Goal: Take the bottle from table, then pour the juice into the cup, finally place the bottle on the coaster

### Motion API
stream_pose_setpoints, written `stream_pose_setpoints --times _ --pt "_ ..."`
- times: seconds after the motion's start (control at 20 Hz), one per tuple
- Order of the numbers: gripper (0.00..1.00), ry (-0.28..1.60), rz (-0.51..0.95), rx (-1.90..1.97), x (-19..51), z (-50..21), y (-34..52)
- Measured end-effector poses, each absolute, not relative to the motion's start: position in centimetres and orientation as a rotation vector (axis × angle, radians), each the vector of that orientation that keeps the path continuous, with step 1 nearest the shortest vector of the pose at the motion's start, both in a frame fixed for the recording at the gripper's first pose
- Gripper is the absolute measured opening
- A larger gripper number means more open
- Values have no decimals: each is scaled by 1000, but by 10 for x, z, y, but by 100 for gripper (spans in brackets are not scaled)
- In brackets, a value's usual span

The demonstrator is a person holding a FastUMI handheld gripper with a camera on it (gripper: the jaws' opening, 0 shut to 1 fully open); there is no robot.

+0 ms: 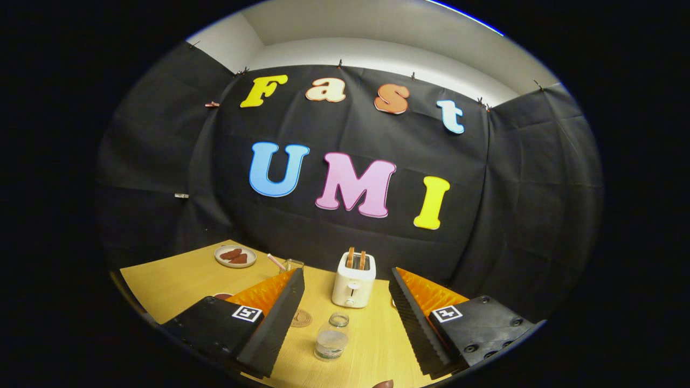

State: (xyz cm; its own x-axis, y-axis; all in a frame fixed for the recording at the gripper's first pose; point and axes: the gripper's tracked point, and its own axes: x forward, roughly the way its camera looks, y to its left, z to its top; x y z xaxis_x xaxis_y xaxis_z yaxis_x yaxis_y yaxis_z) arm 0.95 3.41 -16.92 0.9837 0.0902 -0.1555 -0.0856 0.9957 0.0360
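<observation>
A small clear bottle [332,338] with an open top stands upright on the wooden table [178,280], between my two fingers and a little ahead of their bases. My gripper [345,277] is open wide, with nothing pressed between the fingers. A round brown coaster [301,318] lies flat just left of the bottle, partly hidden by the left finger. A clear glass cup [294,264] with a pink straw stands farther back, just past the tip of the left finger.
A white toaster [353,280] with two slices in it stands beyond the bottle, between the fingertips. A plate of brown food [235,256] sits far back left. The black cloth wall closes off the table's back edge. A fingertip [384,383] peeks in below.
</observation>
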Motion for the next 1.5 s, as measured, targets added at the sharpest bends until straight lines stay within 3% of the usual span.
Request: stream_pose_setpoints --times 0.65,1.1,1.25,1.5 --pt "98 347 73 129 32 -358 63" --pt "98 360 51 163 50 -407 66" --pt "78 369 49 158 56 -408 67" --pt "76 360 60 54 61 -384 68"
